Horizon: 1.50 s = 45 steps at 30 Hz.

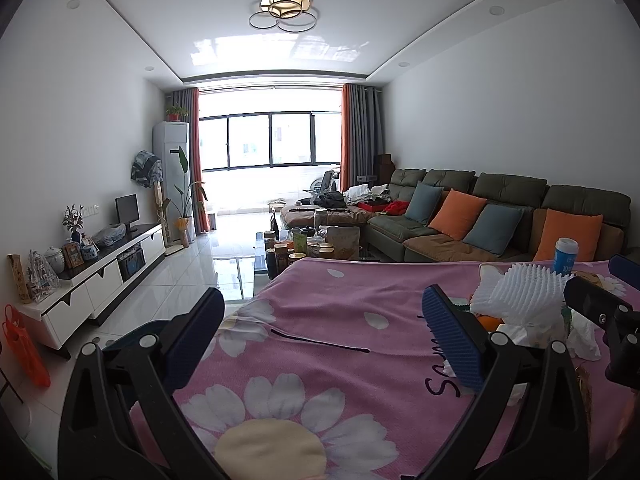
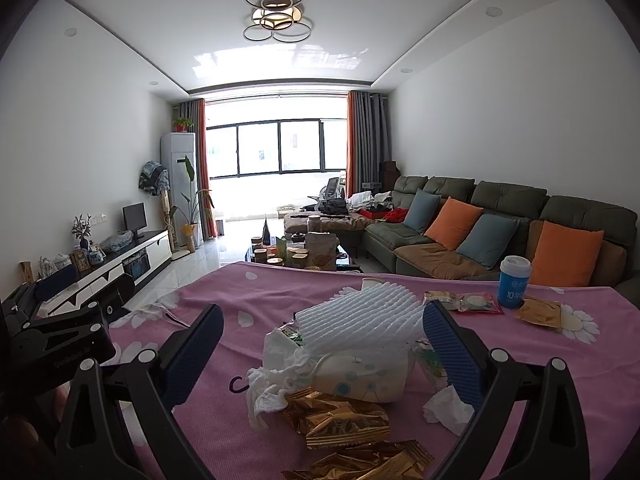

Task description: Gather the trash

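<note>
A heap of trash lies on the pink flowered cloth [image 2: 248, 292]. It holds white foam netting [image 2: 360, 316], crumpled tissues [image 2: 276, 364], a pale patterned tissue pack [image 2: 360, 376] and gold wrappers [image 2: 340, 420]. My right gripper [image 2: 320, 356] is open and empty, its fingers standing either side of the heap. My left gripper [image 1: 320, 332] is open and empty over bare cloth, left of the heap; the foam netting [image 1: 516, 292] shows at its right.
A blue and white cup [image 2: 514, 282], a red snack packet [image 2: 478, 303] and a brown wrapper [image 2: 538, 312] lie further right on the cloth. A coffee table with jars [image 2: 296, 252] stands beyond the table, a sofa [image 2: 500, 224] at right, a TV cabinet [image 1: 100, 272] at left.
</note>
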Available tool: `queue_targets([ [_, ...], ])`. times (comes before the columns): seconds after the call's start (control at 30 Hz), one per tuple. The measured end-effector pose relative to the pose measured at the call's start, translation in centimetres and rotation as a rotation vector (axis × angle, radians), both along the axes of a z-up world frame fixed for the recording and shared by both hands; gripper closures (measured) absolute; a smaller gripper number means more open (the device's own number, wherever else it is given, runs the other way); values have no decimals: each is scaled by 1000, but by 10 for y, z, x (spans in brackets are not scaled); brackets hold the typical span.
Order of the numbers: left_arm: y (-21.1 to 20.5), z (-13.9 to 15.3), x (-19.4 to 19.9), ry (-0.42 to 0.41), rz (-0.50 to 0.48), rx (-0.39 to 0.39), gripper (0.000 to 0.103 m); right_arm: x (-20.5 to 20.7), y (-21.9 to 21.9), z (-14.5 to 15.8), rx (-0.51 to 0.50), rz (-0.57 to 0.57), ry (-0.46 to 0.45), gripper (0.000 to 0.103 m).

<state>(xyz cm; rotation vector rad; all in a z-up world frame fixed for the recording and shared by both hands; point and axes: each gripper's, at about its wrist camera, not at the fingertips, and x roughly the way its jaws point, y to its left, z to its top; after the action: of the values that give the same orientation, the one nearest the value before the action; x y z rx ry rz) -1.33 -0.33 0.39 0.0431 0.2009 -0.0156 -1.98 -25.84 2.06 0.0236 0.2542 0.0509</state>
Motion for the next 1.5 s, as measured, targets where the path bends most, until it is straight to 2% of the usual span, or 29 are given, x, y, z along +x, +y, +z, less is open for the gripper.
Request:
queue_targets([
  [1.5,1,0,-1,-3,3,-9,5,5,-2,-2,7,-2,-2,7],
])
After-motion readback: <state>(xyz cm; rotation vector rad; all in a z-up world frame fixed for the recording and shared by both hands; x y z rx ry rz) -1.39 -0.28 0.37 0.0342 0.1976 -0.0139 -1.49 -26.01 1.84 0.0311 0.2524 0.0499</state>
